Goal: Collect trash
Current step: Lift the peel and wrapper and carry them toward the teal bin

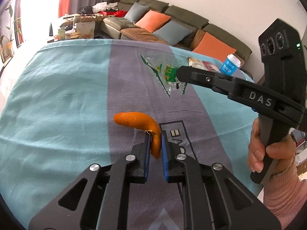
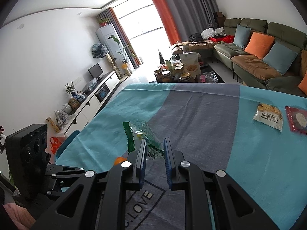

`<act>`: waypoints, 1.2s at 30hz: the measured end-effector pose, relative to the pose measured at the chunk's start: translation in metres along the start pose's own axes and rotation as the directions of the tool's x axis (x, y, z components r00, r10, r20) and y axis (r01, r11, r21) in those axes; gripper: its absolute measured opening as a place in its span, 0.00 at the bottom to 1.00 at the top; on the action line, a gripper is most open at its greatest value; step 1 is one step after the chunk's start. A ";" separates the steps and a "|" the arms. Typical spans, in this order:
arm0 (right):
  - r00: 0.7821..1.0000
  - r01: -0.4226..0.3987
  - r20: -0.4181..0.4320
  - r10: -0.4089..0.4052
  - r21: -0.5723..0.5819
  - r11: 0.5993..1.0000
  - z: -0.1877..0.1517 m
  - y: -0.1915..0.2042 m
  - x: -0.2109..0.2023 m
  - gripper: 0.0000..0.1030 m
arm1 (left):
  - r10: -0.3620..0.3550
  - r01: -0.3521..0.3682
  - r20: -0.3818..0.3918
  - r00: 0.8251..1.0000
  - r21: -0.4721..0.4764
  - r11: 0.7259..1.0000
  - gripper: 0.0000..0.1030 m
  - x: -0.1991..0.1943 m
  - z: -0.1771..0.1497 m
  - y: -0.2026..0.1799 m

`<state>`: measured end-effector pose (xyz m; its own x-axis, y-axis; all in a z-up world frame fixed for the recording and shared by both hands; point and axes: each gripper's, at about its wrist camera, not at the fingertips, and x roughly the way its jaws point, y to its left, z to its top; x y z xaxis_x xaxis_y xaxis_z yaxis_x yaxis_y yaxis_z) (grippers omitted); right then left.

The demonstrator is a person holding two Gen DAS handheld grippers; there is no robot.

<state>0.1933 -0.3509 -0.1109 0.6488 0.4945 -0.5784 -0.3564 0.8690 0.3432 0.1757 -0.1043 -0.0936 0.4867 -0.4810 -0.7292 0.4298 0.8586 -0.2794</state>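
Observation:
My left gripper [image 1: 155, 134] is shut on a curved orange peel [image 1: 134, 121], held just above the cloth-covered table [image 1: 57, 95]. My right gripper [image 2: 155, 142] holds a clear plastic wrapper with green print [image 2: 140, 132]; in the left wrist view the wrapper [image 1: 165, 72] hangs from the right gripper's tip [image 1: 181, 72] above the table. The wrapper sits against the left finger [image 2: 142, 153], and the jaws stand a little apart around it. A bit of the orange peel [image 2: 119, 160] shows at lower left in the right wrist view.
A cracker packet [image 2: 268, 117], a red packet [image 2: 296, 121] and a small blue-and-white bottle [image 1: 231, 65] lie at the table's right side. A sofa with cushions [image 2: 268, 57] stands behind, a cluttered low table [image 2: 184, 71] beyond the far edge.

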 end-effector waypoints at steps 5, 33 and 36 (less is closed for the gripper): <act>1.000 -0.025 0.013 0.025 0.008 1.000 -0.002 0.006 -0.003 0.15 | 0.005 -0.005 0.043 0.999 -0.013 1.000 0.11 -0.025 -0.007 0.007; 0.990 -0.138 -0.006 0.138 -0.026 0.990 -0.019 0.059 0.001 0.15 | 0.093 -0.084 0.152 0.984 -0.061 0.995 0.11 -0.111 -0.050 0.023; 0.989 -0.148 -0.010 0.148 -0.031 0.989 -0.019 0.064 0.003 0.16 | 0.101 -0.091 0.156 0.982 -0.070 0.993 0.11 -0.118 -0.056 0.026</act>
<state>0.1594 -0.2938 -0.1049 0.5826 0.6175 -0.5284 -0.4691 0.7865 0.4018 0.0869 -0.0154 -0.0493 0.6406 -0.4133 -0.6472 0.3291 0.9093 -0.2549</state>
